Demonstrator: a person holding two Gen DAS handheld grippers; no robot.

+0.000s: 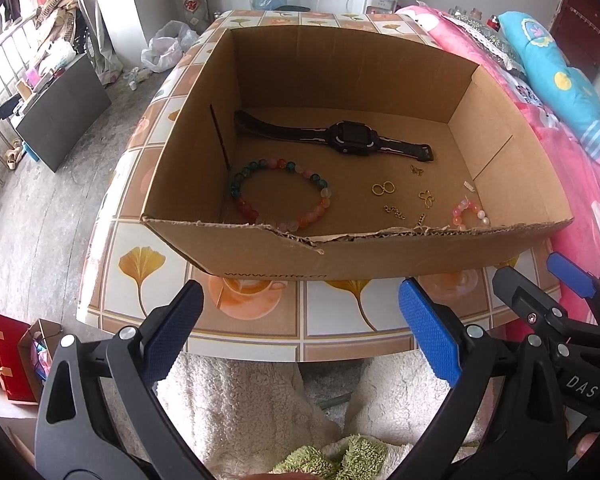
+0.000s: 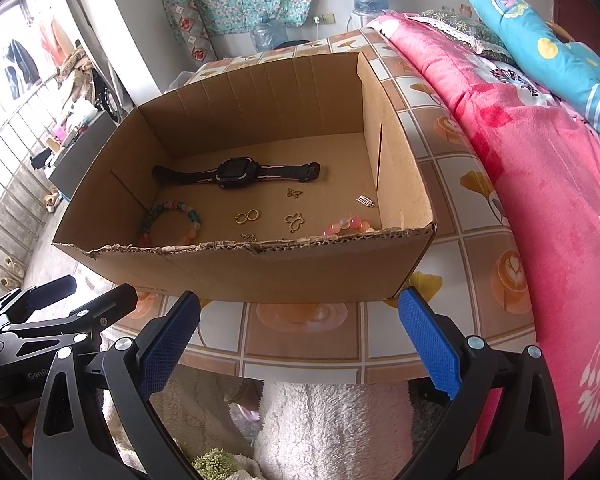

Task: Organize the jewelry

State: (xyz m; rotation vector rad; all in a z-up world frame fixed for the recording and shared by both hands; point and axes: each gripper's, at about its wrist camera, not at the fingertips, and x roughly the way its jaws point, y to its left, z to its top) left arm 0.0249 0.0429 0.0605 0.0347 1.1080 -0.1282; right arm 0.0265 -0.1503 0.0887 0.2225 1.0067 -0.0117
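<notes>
progress: late, i judge | watch (image 1: 350, 139), bead bracelet (image 1: 279, 196), gold charms (image 1: 426, 199) all lie in cardboard box (image 1: 260, 258) on bench (image 1: 332, 320); pieces behind near wall possibly hidden | left gripper (image 1: 300, 320) and right gripper (image 2: 298, 328) fingers spread, empty

The box's torn front wall (image 2: 260, 264) hides part of both bead bracelets (image 2: 350, 226); the tiny silver charm (image 2: 366, 202) is perhaps a clasp.

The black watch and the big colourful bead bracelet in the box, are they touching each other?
Apart. In the left wrist view, bare cardboard floor shows between the black watch and the bead bracelet; the right wrist view shows the same gap.
</notes>
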